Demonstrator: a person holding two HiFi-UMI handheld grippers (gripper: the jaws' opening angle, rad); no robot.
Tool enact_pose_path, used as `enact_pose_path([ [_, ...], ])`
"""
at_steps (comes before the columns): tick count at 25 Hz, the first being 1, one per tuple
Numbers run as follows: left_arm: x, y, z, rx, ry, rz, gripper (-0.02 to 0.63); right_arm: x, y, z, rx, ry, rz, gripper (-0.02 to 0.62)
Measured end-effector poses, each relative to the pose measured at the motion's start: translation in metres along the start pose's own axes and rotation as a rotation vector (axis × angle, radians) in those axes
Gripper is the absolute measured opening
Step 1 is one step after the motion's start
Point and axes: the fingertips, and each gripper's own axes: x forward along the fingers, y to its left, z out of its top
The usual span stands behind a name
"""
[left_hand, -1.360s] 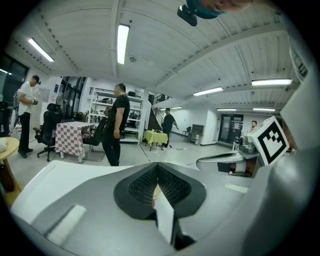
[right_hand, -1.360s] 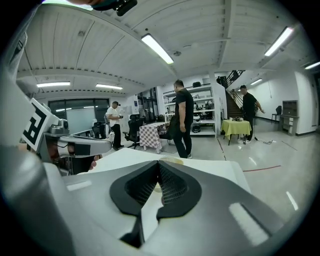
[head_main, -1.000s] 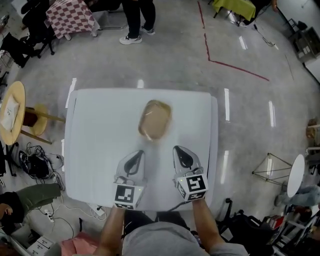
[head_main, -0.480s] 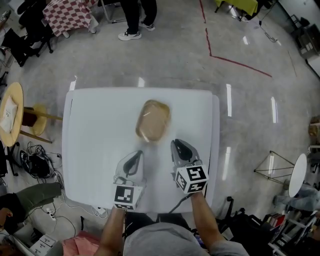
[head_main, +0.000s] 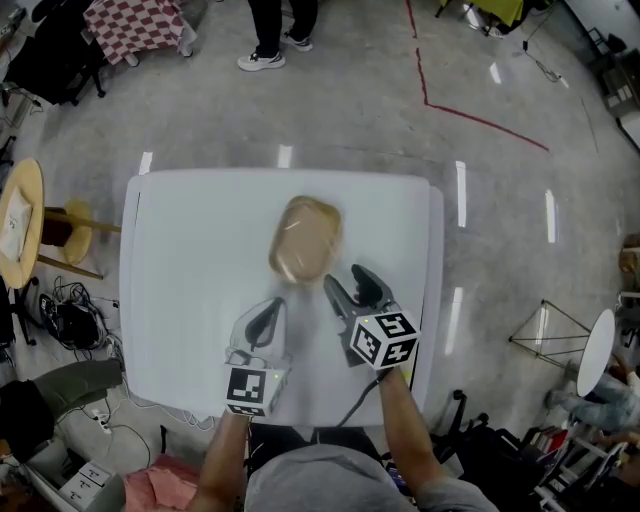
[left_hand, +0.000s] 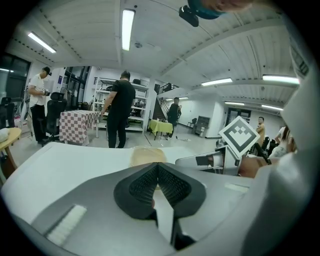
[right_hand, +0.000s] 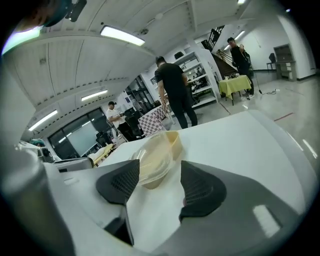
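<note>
As seen in the head view, a beige oval plastic container with a clear lid (head_main: 305, 238) is set near the middle of the white bench (head_main: 180, 250); the left tongs (head_main: 268, 312) are held near its close end, and the right tongs (head_main: 350, 283) are angled towards its right side, just beside it. In the left gripper view, the left tongs are seen pressed together with nothing between them, the container lying beyond their tips. In the right gripper view, the right tongs are spread apart, and the container is framed between the two pads (right_hand: 200, 187), just ahead of them on the bench.
</note>
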Motion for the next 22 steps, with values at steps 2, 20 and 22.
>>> enact_pose_path([
  [2,0.001,0.001,-0.001,-0.001,0.005,0.002,0.011,0.006,-0.001,-0.001,0.016,0.006,0.008,0.269],
  [20,0.001,0.008,-0.014,0.000,0.041,0.030,0.011,0.015,-0.005,-0.003,0.046,0.024,0.016,0.142],
  [22,0.000,0.008,-0.012,0.000,0.038,0.027,0.012,0.014,-0.006,-0.001,0.055,0.014,0.009,0.111],
])
